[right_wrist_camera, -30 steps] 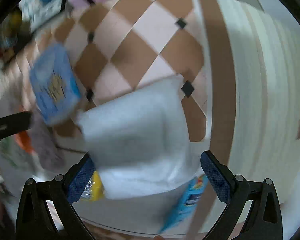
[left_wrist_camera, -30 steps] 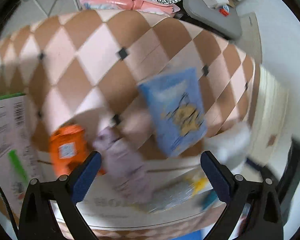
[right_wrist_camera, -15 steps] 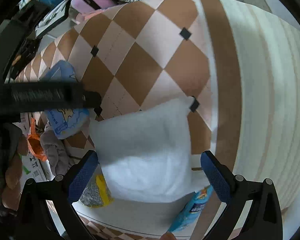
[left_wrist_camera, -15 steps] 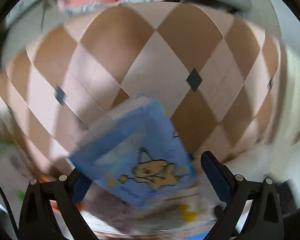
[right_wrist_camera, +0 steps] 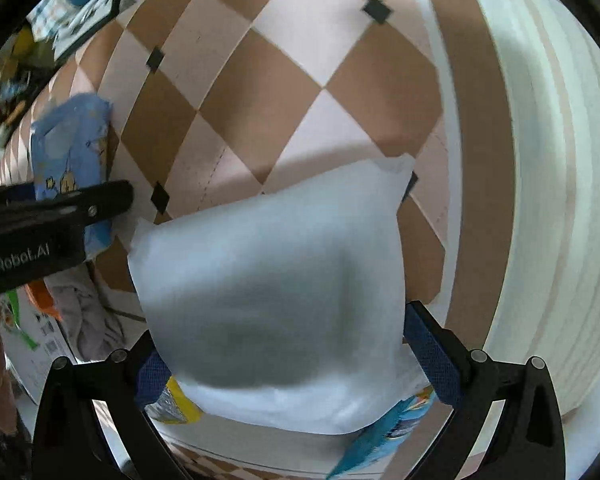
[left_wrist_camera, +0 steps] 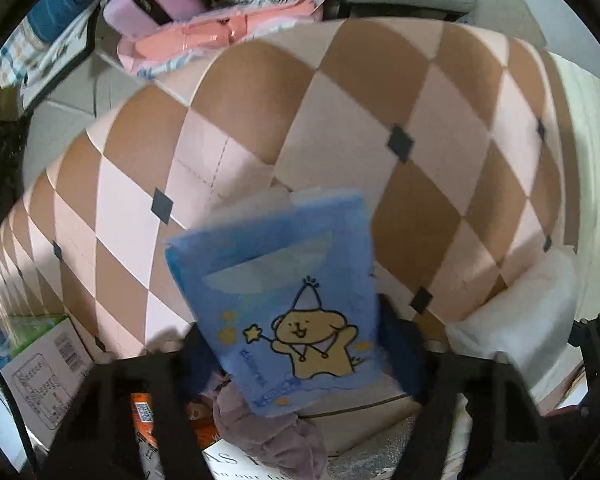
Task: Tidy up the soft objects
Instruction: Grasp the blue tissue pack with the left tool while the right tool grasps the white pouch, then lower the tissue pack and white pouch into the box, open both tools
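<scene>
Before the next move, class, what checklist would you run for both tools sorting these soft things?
1. Blue cartoon pack sits between the closing jaws of the left tool: ok.
2. Left pads pressing the pack: cannot tell, blurred.
3. White pillow sits between the jaws of the right tool: ok.
4. Right tool shut on the pillow: not ok, jaws stand wide.
5. Checkered mat beyond both items bare for placing: ok.

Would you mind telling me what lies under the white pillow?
Peeking from under the white pillow: a yellow-and-silver packet at its lower left and a blue packet at its lower right, both on a white surface. Whatever sits beneath its middle is covered.
</scene>
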`<state>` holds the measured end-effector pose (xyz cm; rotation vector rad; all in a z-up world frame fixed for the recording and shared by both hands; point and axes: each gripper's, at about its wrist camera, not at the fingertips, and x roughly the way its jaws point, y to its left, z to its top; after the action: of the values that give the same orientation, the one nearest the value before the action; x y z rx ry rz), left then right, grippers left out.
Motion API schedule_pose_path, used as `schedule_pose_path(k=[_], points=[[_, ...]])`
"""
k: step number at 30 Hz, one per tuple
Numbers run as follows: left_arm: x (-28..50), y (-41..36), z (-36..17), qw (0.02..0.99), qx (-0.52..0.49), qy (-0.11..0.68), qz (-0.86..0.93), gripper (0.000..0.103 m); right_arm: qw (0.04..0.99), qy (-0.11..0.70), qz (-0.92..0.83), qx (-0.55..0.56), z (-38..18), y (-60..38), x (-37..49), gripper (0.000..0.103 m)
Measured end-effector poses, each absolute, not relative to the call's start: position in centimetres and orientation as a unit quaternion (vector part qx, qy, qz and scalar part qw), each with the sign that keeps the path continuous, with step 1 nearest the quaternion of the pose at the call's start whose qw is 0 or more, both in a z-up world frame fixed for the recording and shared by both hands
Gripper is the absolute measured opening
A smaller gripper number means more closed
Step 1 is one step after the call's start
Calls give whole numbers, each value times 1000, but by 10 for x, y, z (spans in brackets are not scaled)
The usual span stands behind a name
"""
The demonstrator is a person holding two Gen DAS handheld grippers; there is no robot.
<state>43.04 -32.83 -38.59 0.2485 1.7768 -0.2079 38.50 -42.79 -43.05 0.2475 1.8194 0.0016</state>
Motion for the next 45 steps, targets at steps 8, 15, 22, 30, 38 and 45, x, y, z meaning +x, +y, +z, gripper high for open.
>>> schedule_pose_path(k=[8, 15, 22, 30, 38, 45], points=[[428, -329, -336, 653, 101, 744, -98, 43, 619, 769, -36, 155, -400, -438, 373, 76], [413, -278, -251, 704, 57, 694, -137, 43, 666, 725, -59, 166, -320, -430, 360, 75], [369, -137, -183, 747, -11, 650, -142, 43, 716, 680, -5, 157, -228, -302, 318, 75], [323, 61, -196, 747, -10, 663, -47, 43, 704, 684, 75, 179, -237, -91, 286, 75], [359, 148, -282, 693, 19, 721, -11, 43, 673, 717, 60, 172, -305, 42, 310, 75], [386, 149, -336, 655, 41, 754, -31, 45, 646, 751, 27, 138, -361, 74, 322, 75]])
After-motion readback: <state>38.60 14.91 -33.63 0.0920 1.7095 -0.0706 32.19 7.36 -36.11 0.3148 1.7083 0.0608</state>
